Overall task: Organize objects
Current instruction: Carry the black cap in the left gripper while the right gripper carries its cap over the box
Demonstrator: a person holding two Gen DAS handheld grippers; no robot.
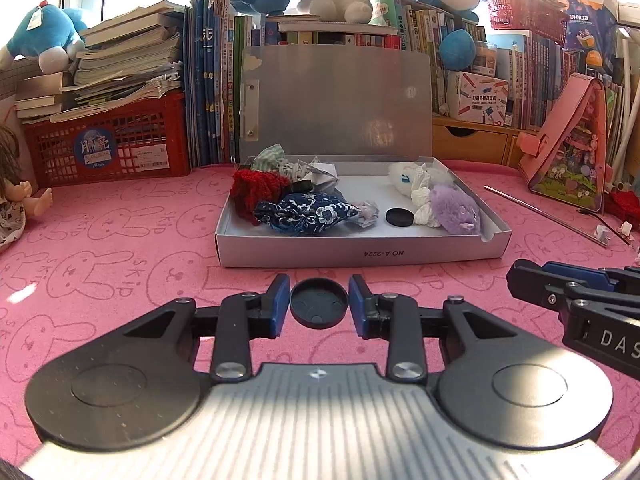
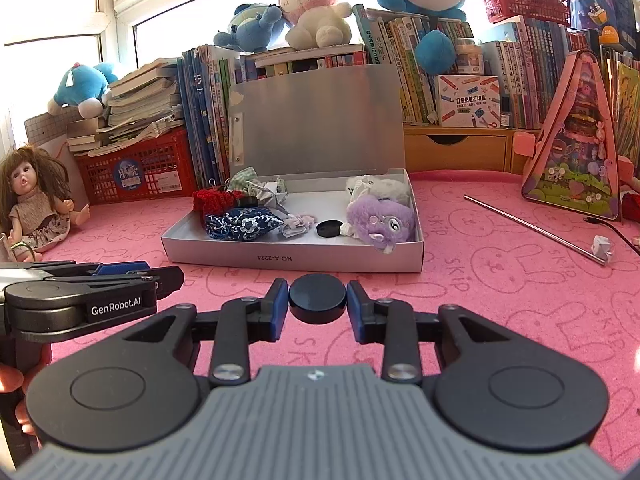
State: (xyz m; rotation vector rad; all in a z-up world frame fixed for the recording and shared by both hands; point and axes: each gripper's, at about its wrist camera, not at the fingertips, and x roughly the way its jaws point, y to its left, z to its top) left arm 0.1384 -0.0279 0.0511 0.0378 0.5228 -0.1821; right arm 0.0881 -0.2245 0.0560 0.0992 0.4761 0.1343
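My left gripper (image 1: 319, 306) is shut on a black round cap (image 1: 319, 301), hollow side facing the camera, held just above the pink mat. My right gripper (image 2: 317, 302) is shut on a black round disc (image 2: 317, 296), flat side up. Ahead of both stands an open white box (image 1: 360, 250) with its lid raised. Inside lie a red knitted piece (image 1: 256, 188), a blue floral pouch (image 1: 304, 212), another black disc (image 1: 399, 216), white plush toys (image 1: 412, 184) and a purple plush (image 1: 456, 208). The right gripper's side shows at the right edge of the left wrist view.
A pink rabbit-print mat (image 2: 500, 288) covers the desk. A metal rod (image 2: 532, 228) and a small white paper piece (image 2: 602, 248) lie to the right. A doll (image 2: 36, 204), a red crate (image 2: 136, 172), books and plush toys line the back. A pink triangular case (image 2: 580, 152) stands right.
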